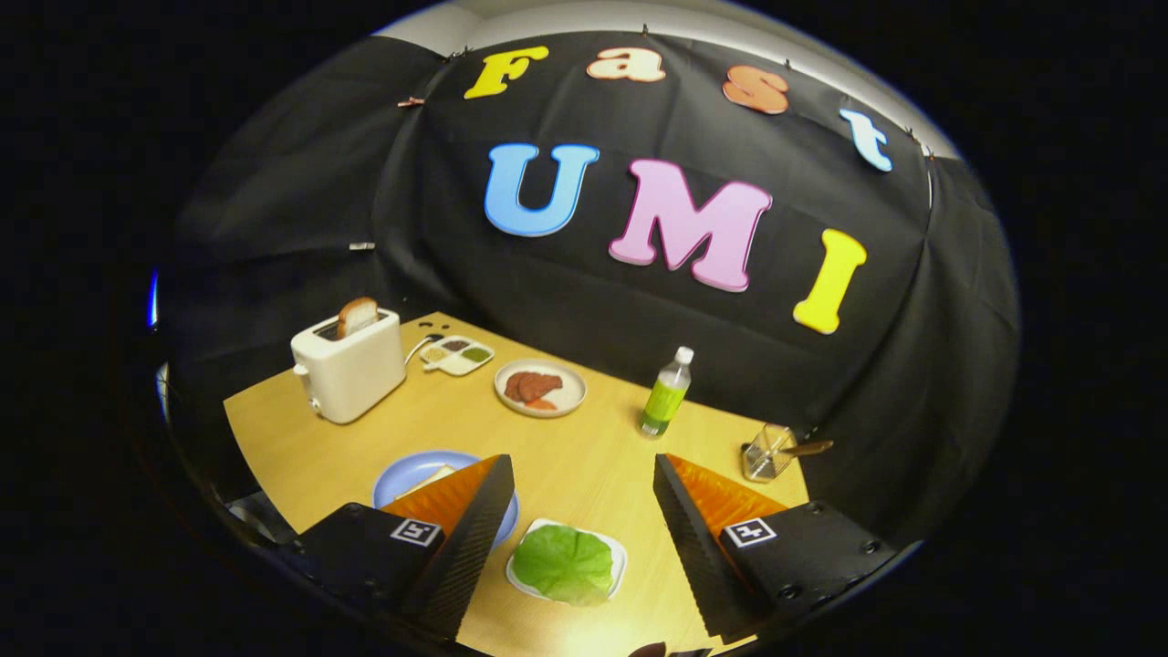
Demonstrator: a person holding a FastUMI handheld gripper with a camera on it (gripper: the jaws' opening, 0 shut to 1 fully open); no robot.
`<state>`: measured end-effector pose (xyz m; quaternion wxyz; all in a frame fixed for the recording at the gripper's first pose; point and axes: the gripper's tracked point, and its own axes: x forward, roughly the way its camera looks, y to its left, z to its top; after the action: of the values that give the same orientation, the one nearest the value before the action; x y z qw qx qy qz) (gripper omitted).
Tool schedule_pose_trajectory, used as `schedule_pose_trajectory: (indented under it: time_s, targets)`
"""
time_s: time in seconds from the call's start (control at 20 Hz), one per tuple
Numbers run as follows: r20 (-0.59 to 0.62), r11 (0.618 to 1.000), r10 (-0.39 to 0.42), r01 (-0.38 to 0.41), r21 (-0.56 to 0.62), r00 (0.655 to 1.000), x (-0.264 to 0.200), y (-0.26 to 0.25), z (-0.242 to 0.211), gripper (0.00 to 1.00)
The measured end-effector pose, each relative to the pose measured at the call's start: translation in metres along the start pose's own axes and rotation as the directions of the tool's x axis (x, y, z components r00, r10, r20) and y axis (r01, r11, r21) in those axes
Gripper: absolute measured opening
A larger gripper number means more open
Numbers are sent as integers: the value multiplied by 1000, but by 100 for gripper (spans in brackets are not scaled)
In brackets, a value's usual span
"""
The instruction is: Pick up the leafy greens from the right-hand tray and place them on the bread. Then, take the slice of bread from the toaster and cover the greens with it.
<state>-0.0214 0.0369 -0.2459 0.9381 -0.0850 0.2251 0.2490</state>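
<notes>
Holding the gripper (584,511) above the near end of the wooden table (593,456), I see its two fingers spread wide apart with nothing gripped between them. Leafy greens (564,563) lie flat on a small white tray (617,547), low in the gap between the fingers, nearer the finger at 8 o'clock, and untouched by either. From the greens, a blue plate (401,476) sits at about 10 o'clock, partly hidden by that finger; a pale slice of bread (431,478) rests on it, its top bare as far as I can tell. Farther off at 11 o'clock stands a white toaster (349,367), with a second slice (357,316) upright in its slot. Beyond the fingers, toward 12 o'clock, are a divided sauce dish (458,356) and a plate of reddish-brown slices (540,387); at 1 o'clock stands a bottle with a green label (665,393), and at 2 o'clock a clear glass holding a utensil (768,452).

I judge that no step is complete. The greens remain on their tray, the plated bread is uncovered, and the toaster slice is not yet drawn. Left to do: grasp the greens, lay them on the plated bread, then fetch the toaster slice and set it over them.
</notes>
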Motion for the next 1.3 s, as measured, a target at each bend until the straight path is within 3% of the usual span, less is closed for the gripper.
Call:
schedule_pose_trajectory:
  time_s: [0.2, 0.5, 0.75, 0.9, 1.05, 1.15, 1.3]
  targets:
    - [-161, 998, 66, -68, -2, 985, 30, -3, -76, 95]
    - [-335, 986, 162, -166, 15, 928, 70, 6, -156, 95]
    - [-442, 971, 227, -237, 33, 868, 97, 14, -196, 92]
    - [-505, 965, 246, -259, 45, 828, 105, 15, -218, 83]
    - [-509, 964, 260, -252, 86, 820, 107, 11, -218, 78]
    - [-514, 967, 251, -230, 105, 820, 109, 8, -218, 64]
    - [-518, 965, 260, -232, 119, 815, 108, 9, -217, 10]
